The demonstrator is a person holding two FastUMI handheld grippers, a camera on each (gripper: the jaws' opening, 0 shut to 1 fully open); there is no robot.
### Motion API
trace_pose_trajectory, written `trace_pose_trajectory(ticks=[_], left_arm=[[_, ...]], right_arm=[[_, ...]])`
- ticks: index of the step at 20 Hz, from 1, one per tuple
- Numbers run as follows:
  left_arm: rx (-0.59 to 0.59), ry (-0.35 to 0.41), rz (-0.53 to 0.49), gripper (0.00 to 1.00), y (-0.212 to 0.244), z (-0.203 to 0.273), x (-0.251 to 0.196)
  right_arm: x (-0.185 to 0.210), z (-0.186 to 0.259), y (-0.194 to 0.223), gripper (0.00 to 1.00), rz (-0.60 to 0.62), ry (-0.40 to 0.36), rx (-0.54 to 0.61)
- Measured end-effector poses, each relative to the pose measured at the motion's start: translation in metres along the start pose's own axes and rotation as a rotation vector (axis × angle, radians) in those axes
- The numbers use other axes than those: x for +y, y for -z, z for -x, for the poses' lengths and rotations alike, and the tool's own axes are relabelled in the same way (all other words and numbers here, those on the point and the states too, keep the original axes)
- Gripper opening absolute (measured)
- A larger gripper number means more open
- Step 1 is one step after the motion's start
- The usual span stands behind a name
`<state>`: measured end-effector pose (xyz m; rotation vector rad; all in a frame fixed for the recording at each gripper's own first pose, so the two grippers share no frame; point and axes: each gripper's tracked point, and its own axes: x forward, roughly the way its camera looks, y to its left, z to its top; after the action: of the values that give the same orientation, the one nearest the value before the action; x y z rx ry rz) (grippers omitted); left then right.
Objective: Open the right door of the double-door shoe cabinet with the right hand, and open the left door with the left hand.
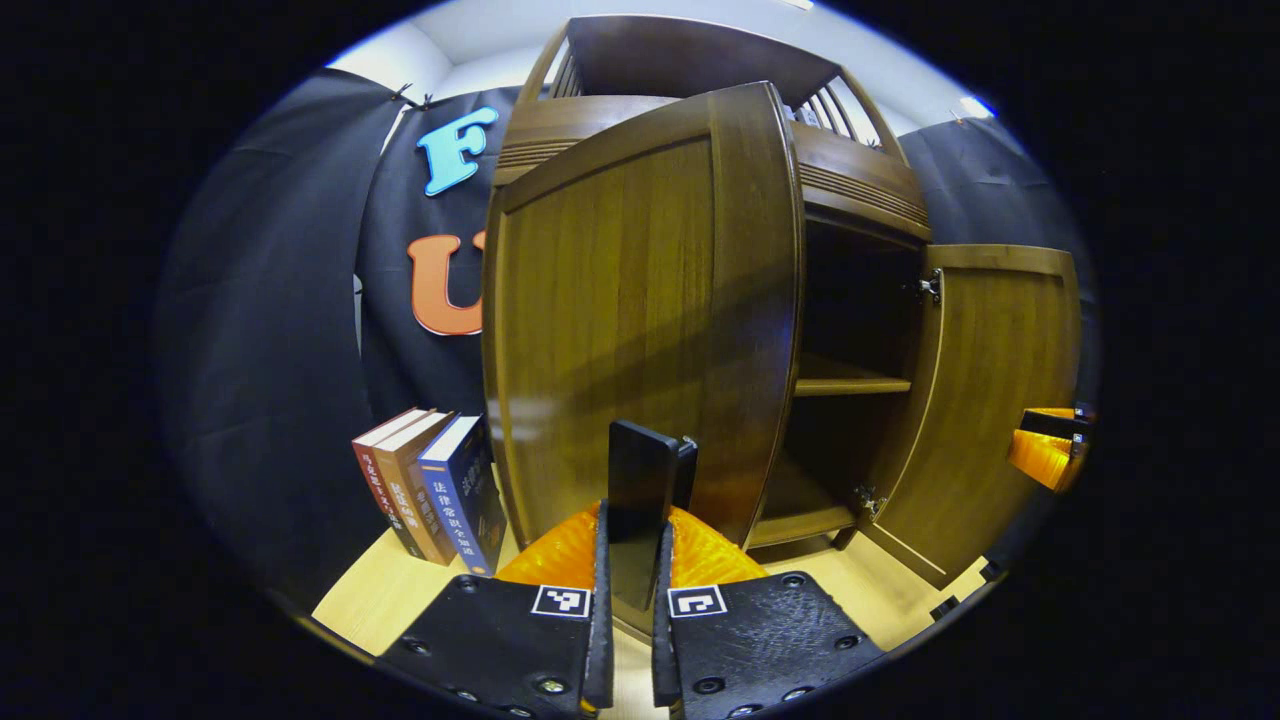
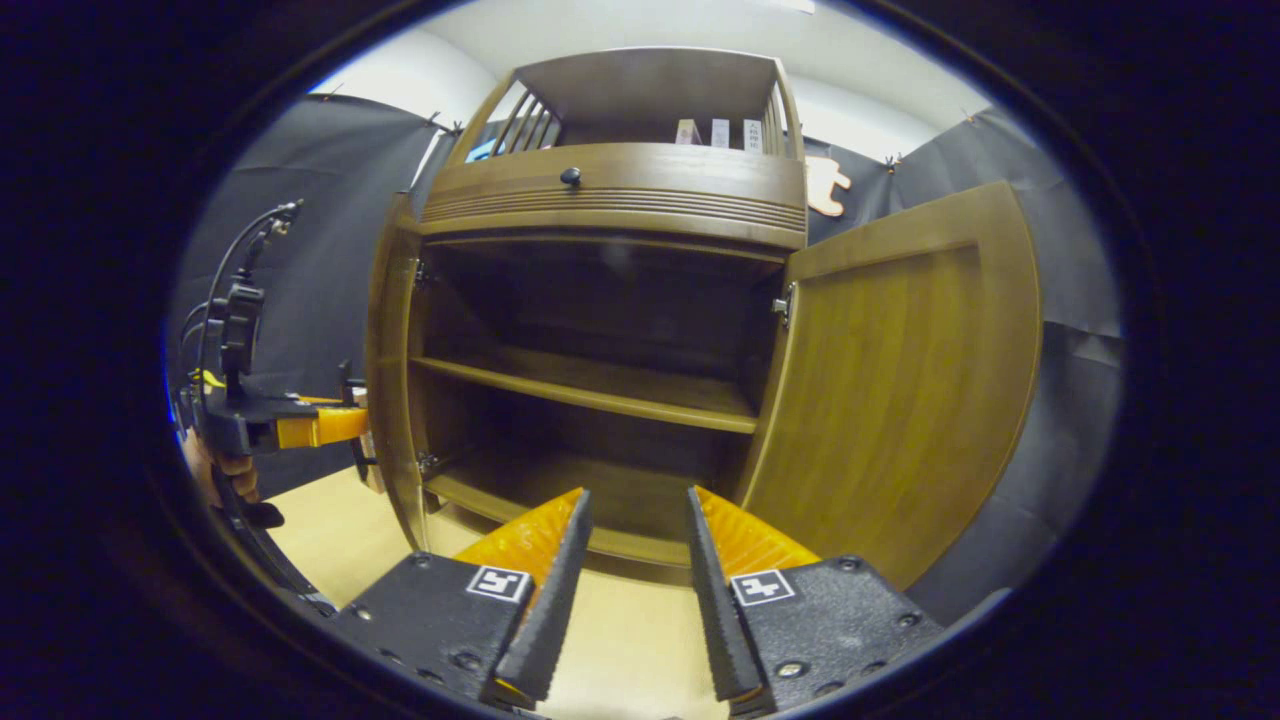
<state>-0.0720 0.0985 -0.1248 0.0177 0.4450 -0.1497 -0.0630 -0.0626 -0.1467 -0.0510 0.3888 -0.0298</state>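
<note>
Cabinet (image 2: 610,190) stands centre frame in the right gripper view, both doors swung out and its dark inside laid bare: one shelf (image 2: 590,385) runs across the middle, a floor board sits below, and a drawer front with a dark knob (image 2: 570,177) sits above. Its right door (image 2: 900,400) fills the right of that frame, inner face showing, tall axis upright, hinged at its left edge. The left door (image 2: 385,370) shows there edge-on, a thin upright strip at centre left.

In the left gripper view the left door (image 1: 640,320) takes the middle, its broad face toward the camera, free edge to the right, and the cabinet's opening lies right of it. Three books (image 1: 435,490) stand at lower left against the cloth wall.

The left gripper (image 1: 640,480) is closed on a dark upright handle (image 1: 645,470) at the door's lower part; in the right gripper view it sits at far left (image 2: 350,425), held by a hand (image 2: 225,475). The right gripper (image 2: 635,510) is parted, nothing between its fingers, pointing into the cabinet's lower bay.
</note>
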Motion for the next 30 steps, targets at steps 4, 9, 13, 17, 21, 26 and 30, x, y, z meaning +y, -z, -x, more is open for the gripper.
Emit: trace_pose_trajectory(ticks=[4, 9, 13, 17, 21, 26, 30], left_arm=[[-0.004, -0.040, 0.002, 0.14, 0.003, 0.015, 0.020], [-0.003, -0.105, 0.019, 0.13, 0.006, 0.031, 0.052], [-0.006, -0.159, 0.023, 0.13, 0.007, 0.042, 0.083], [-0.002, -0.201, 0.015, 0.06, 0.008, 0.053, 0.113], [0.008, -0.175, 0.008, 0.07, 0.011, 0.054, 0.117], [0.016, -0.248, -0.057, 0.05, 0.018, 0.076, 0.142], [0.035, -0.351, -0.067, 0.05, 0.022, 0.094, 0.167]], right_arm=[[0.005, -0.007, -0.004, 0.81, -0.006, -0.004, -0.002], [0.015, -0.014, -0.004, 0.74, -0.006, -0.019, 0.006], [0.025, -0.021, -0.004, 0.81, 0.006, -0.037, 0.013], [0.038, -0.031, -0.012, 0.74, 0.013, -0.051, 0.009], [0.044, -0.034, -0.015, 0.81, 0.026, -0.060, 0.008], [0.049, -0.037, -0.017, 0.81, 0.028, -0.059, 0.011], [0.054, -0.040, -0.019, 0.74, 0.016, -0.076, 0.014]])
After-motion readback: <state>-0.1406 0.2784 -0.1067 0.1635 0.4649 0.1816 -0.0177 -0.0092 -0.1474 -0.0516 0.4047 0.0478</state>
